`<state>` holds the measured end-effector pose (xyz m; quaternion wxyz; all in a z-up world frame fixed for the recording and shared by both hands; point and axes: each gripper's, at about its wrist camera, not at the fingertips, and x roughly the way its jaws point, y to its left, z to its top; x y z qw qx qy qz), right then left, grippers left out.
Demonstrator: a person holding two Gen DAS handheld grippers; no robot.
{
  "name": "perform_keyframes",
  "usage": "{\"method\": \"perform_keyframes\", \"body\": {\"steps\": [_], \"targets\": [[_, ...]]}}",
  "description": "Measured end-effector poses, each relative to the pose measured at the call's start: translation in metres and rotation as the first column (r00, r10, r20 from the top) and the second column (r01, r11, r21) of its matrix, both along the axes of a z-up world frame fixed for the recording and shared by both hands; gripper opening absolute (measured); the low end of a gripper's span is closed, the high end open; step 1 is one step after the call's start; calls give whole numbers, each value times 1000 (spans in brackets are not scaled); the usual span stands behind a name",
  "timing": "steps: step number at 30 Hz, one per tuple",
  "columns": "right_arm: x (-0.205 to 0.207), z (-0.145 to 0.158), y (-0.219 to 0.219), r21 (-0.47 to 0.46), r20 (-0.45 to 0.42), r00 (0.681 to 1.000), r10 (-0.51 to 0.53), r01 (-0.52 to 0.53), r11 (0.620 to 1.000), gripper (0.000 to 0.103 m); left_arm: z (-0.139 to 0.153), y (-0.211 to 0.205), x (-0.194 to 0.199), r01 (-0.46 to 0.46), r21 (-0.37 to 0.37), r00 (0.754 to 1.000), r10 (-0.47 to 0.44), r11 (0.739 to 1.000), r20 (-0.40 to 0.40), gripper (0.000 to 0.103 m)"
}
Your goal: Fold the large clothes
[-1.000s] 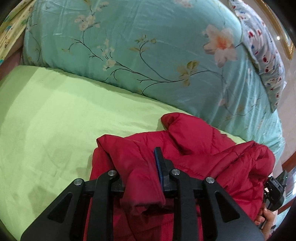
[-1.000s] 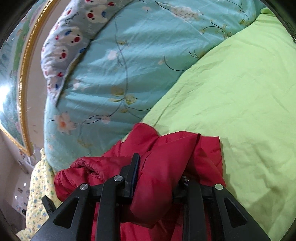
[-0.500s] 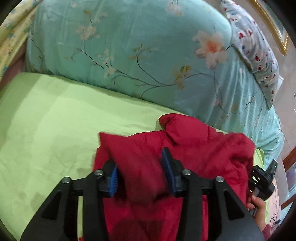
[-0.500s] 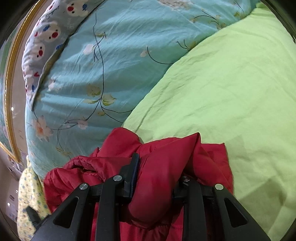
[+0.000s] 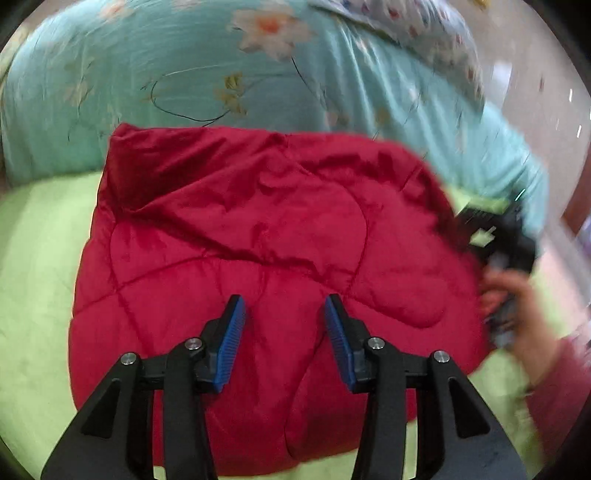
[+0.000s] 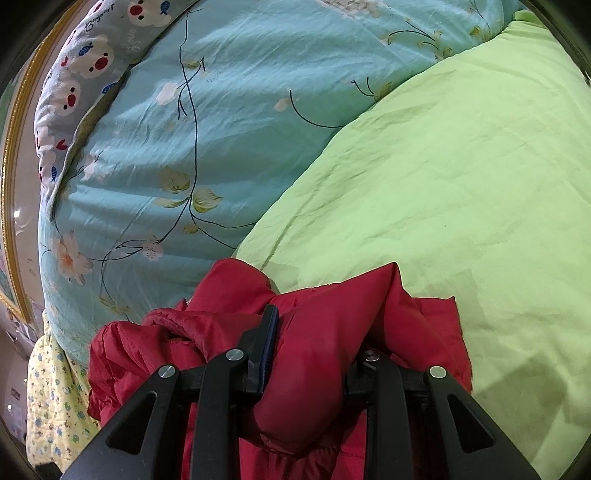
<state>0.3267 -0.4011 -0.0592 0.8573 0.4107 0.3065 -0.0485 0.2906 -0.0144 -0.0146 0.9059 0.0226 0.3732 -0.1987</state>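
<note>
Left wrist view: the left gripper (image 5: 283, 314) hangs over one red quilted jacket (image 5: 266, 229), its two blue-padded fingers (image 5: 232, 332) standing apart with nothing pinched between them. The jacket lies spread just ahead of and beneath the fingertips, on one lime-green bed sheet (image 5: 33, 266) that shows to the left of the gripper and below it. Beyond the jacket, far ahead of the gripper, lies one turquoise floral quilt (image 5: 155, 74), and past that, toward the upper right, one cartoon-print pillow (image 5: 417, 26). To the right of the gripper, at the jacket's far edge, the right gripper (image 5: 498, 236) appears as a blurred black shape with a person's hand (image 5: 517, 306) on it and a dark pink sleeve (image 5: 561, 387) behind.

Right wrist view: the right gripper (image 6: 317, 332) is clamped on a thick fold of the red quilted jacket (image 6: 317, 354), which bulges between its two fingers; the rest of the jacket bunches just left of it and beneath it. The lime-green bed sheet (image 6: 461, 192) stretches ahead and to the right. The turquoise floral quilt (image 6: 221, 110) lies ahead to the left, the cartoon-print pillow (image 6: 85, 74) beyond it, and one yellow patterned cloth (image 6: 51, 402) sits at the far lower left.
</note>
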Motion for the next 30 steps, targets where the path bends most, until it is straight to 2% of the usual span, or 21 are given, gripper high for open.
{"method": "perform_keyframes", "body": {"steps": [2,5,8,12,15,18,19,21,23,25,28,30], "targets": [[-4,6,-3,32,-1,1000,4,-4,999,31,-12,-5,12,-30,50,1000,29,998,5,43],[-19,24,-4,39,42,999,15,-17,999,40,-23,-2,27,-56,39,998,56,998,-6,43],[-42,49,4,-35,96,995,34,-30,999,50,-23,-4,29,-67,52,998,67,996,5,43],[-64,70,30,-171,123,988,93,-72,983,54,-23,-7,30,-82,54,997,81,995,11,43],[-59,78,74,-326,67,965,253,-219,920,54,-24,-8,34,-89,55,996,89,995,4,43],[-45,75,120,-454,-41,916,399,-373,809,54,-23,-10,37,-100,64,995,100,993,-4,43],[-36,71,136,-494,-90,892,444,-427,758,54,-23,-10,38,-101,65,995,101,993,-6,43],[-20,61,147,-505,-159,876,454,-468,725,53,-22,-12,42,-101,62,995,102,993,-13,43],[0,47,142,-474,-218,883,415,-468,746,52,-17,-8,40,-97,39,995,98,995,-21,43],[20,33,128,-416,-252,886,390,-463,782,51,-9,0,36,-100,13,995,100,995,-13,43],[36,23,108,-356,-245,902,355,-425,832,50,-1,17,38,-141,-7,990,141,990,10,43],[42,20,98,-300,-223,914,339,-395,868,50,-4,22,50,-184,13,983,184,983,-6,43]]}}
